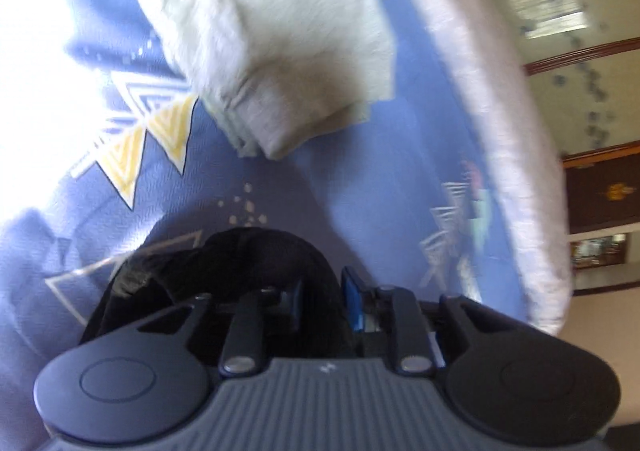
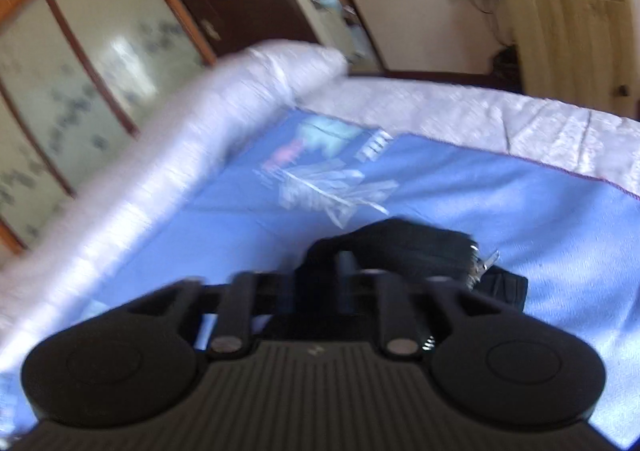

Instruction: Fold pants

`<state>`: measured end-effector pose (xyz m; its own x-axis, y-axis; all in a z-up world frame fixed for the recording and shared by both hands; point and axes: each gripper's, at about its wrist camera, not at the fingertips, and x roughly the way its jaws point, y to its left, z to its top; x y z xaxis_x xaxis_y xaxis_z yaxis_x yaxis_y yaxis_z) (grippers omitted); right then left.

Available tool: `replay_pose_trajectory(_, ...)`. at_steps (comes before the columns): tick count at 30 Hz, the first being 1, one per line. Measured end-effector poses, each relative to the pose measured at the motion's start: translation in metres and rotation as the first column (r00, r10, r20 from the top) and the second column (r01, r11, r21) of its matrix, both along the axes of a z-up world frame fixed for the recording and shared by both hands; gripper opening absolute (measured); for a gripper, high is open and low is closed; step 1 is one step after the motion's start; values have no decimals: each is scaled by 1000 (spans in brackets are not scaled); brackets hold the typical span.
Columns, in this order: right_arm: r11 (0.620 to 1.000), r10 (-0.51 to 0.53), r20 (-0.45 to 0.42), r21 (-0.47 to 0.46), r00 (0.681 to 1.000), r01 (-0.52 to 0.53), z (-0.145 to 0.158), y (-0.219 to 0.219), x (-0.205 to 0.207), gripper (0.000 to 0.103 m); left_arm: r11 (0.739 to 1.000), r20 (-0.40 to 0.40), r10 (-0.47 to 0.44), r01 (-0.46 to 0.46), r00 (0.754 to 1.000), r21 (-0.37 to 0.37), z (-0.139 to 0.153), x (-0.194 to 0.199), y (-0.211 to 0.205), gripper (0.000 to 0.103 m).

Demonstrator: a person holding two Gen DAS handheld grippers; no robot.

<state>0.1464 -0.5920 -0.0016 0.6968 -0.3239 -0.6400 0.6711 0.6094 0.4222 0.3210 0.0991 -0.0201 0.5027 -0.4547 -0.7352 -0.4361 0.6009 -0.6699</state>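
Black pants [image 1: 256, 263] lie bunched on the blue sheet [image 1: 360, 187], right at the left gripper [image 1: 320, 291]; its jaws look nearly closed with cloth between them, though real pinching I cannot tell. Beyond lies a folded grey garment [image 1: 280, 51]. Right gripper [image 2: 348, 275] (badly blurred) meets the same pants, jaw state unclear. Judged step: moving the pants; next, a firm two-point hold.

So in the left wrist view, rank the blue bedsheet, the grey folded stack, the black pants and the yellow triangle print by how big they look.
1. Blue bedsheet, fills most of the view.
2. Grey folded stack.
3. Black pants, partly hidden by the left gripper and nearer the camera, so this rank is unsure.
4. Yellow triangle print.
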Motion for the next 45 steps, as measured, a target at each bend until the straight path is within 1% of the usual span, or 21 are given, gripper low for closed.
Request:
replay_pose_trajectory(1, 1000, -26, -9, -6, 1000, 26, -6, 3, 2, 47, 1000, 5, -6, 6, 1000, 2, -1, 1, -4, 25)
replay_pose_trajectory(3, 1000, -11, 64, 28, 998, 9, -9, 3, -8, 47, 999, 66, -50, 50, 997, 8, 9, -5, -4, 35)
replay_pose_trajectory(7, 1000, -1, 124, 18, 992, -1, 1, -3, -50, 47, 997, 203, -79, 81, 976, -5, 39, -45, 18, 39)
replay_pose_trajectory(10, 996, -77, 148, 63, 986, 69, -2, -25, -94, 47, 991, 283, -130, 130, 950, 21, 56, -86, 32, 39)
replay_pose_trajectory(15, 982, -139, 143, 151, 980, 117, -14, -48, -127, 47, 954, 297, -298, 282, 907, 99, 59, -141, 16, 39)
replay_pose_trajectory(18, 976, -136, 147, 188, 980, 107, -22, -47, -120, 47, 905, 277, -424, 398, 862, 147, 53, -154, -23, 39)
replay_pose_trajectory(23, 965, -96, 147, 258, 984, 56, -42, -37, -81, 43, 777, 261, -630, 589, 732, 222, 45, -148, -113, 39)
replay_pose_trajectory(25, 962, -56, 131, 272, 990, 19, -49, -31, -64, 29, 734, 264, -679, 634, 685, 242, 41, -144, -145, 40)
replay_pose_trajectory(26, 960, -37, 124, 279, 992, 1, -51, -28, -57, 10, 719, 259, -694, 645, 671, 258, 37, -141, -156, 40)
replay_pose_trajectory(28, 973, -23, 82, 232, 996, 4, -43, -20, -47, 7, 702, 219, -711, 656, 668, 277, 26, -134, -174, 38)
replay_pose_trajectory(31, 998, -12, 182, 69, 983, -1, -1, -5, -60, 7, 693, 164, -717, 666, 678, 275, 12, -128, -184, 36)
replay_pose_trajectory(33, 999, -22, 201, -41, 979, 31, 24, 6, -74, 7, 696, 166, -715, 666, 679, 269, 8, -129, -183, 36)
replay_pose_trajectory(35, 993, -52, 105, -102, 993, 63, 26, 8, -77, 9, 701, 174, -711, 664, 682, 260, 9, -133, -180, 36)
replay_pose_trajectory(36, 992, -65, 25, -106, 998, 68, 17, 4, -72, 16, 703, 178, -709, 666, 682, 249, 10, -137, -177, 36)
replay_pose_trajectory(38, 997, -71, -94, 16, 993, 73, -13, -15, -71, 18, 704, 188, -709, 670, 680, 234, 14, -145, -166, 36)
replay_pose_trajectory(39, 988, -94, -89, 115, 992, 104, -25, -26, -80, 18, 703, 198, -711, 672, 675, 231, 17, -150, -158, 39)
replay_pose_trajectory(40, 964, -147, -5, 224, 989, 145, -36, -36, -100, 20, 704, 213, -710, 671, 672, 231, 22, -157, -147, 42)
replay_pose_trajectory(41, 940, -201, 75, 296, 977, 170, -41, -41, -117, 38, 710, 221, -704, 666, 675, 229, 25, -164, -133, 44)
replay_pose_trajectory(42, 922, -241, 118, 339, 963, 189, -43, -43, -131, 54, 720, 223, -694, 657, 684, 224, 26, -169, -120, 48)
replay_pose_trajectory(44, 926, -238, 148, 334, 960, 178, -43, -39, -148, 55, 762, 210, -648, 618, 732, 196, 25, -178, -87, 50)
replay_pose_trajectory(45, 933, -213, 148, 323, 966, 156, -42, -37, -152, 55, 793, 199, -609, 585, 768, 171, 22, -182, -69, 51)
